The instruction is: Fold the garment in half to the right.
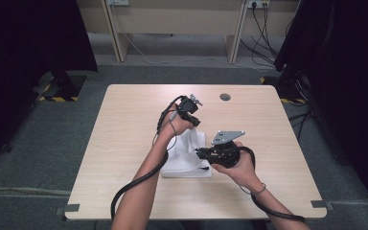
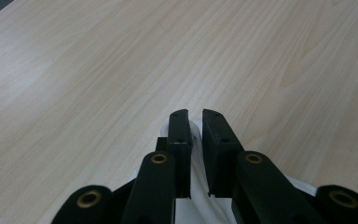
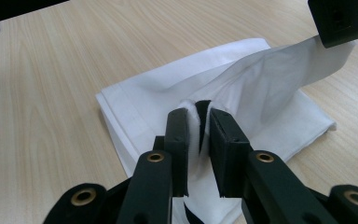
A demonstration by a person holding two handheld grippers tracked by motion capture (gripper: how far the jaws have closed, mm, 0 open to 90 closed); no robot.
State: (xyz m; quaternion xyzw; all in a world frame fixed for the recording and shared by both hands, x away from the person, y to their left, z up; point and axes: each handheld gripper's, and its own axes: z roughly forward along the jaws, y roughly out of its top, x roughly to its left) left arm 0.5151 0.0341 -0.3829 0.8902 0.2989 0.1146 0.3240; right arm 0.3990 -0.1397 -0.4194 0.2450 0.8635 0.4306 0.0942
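Tabletop, cloth between both tongs

Setting: we take this for a lab or recording room. We note one bare wooden table on grey carpet, black curtains on both sides, stand feet marked with yellow-black tape, wall sockets with loose cables, and pale bench legs behind.

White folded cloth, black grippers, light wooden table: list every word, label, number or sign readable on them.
None: no readable text.
White folded cloth: plain, no print visible.
Left gripper and right gripper: black jaws clamped on cloth, unmarked.
Light wooden table: bare grain, no markings.
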